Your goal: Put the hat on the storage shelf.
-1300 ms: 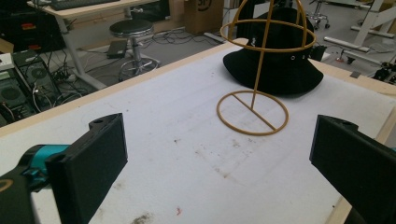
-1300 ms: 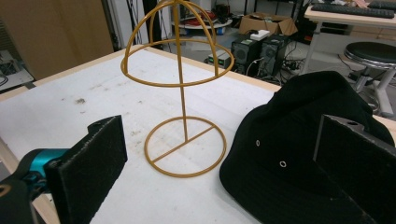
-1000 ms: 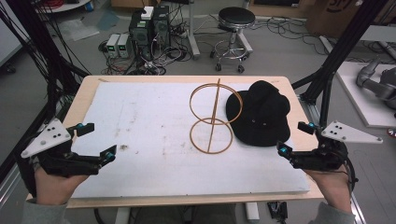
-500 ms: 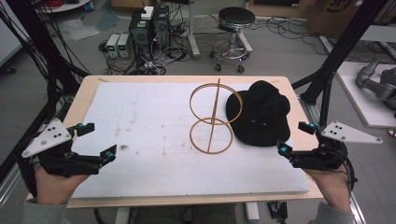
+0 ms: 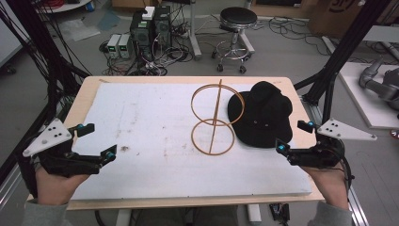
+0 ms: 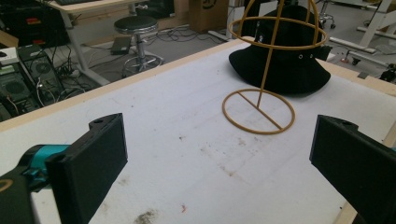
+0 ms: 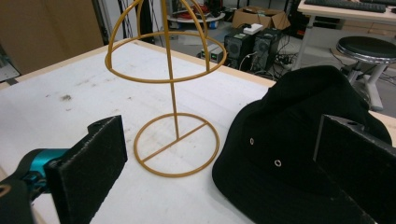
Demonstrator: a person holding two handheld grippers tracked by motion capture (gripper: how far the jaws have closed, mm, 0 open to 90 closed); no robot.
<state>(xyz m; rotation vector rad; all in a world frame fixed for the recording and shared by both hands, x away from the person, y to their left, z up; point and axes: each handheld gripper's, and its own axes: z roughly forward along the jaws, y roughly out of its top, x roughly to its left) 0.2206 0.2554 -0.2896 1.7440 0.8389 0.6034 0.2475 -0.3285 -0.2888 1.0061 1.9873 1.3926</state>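
Both tongs wide open and empty at the near edge, hat and stand sitting further back.

Closest to the person, the left tongs (image 5: 96,141) hover over the near-left part of the worktop (image 5: 141,122), jaws spread well apart with nothing between them, and the right tongs (image 5: 294,136) do the same at the near-right edge, just beside the brim of the black bucket hat (image 5: 263,113). A bit further in there's the yellow wire hat stand (image 5: 214,117), upright on its round base, post going up to a ring and domed top. The hat lies flat on the white pad right next to the stand's base, on its right side, not on the stand. Pad's got some smudges and dirt marks. Beyond the worktop on the floor: a round stool (image 5: 237,19), a couple of computer towers (image 5: 150,26) and a mess of cables.
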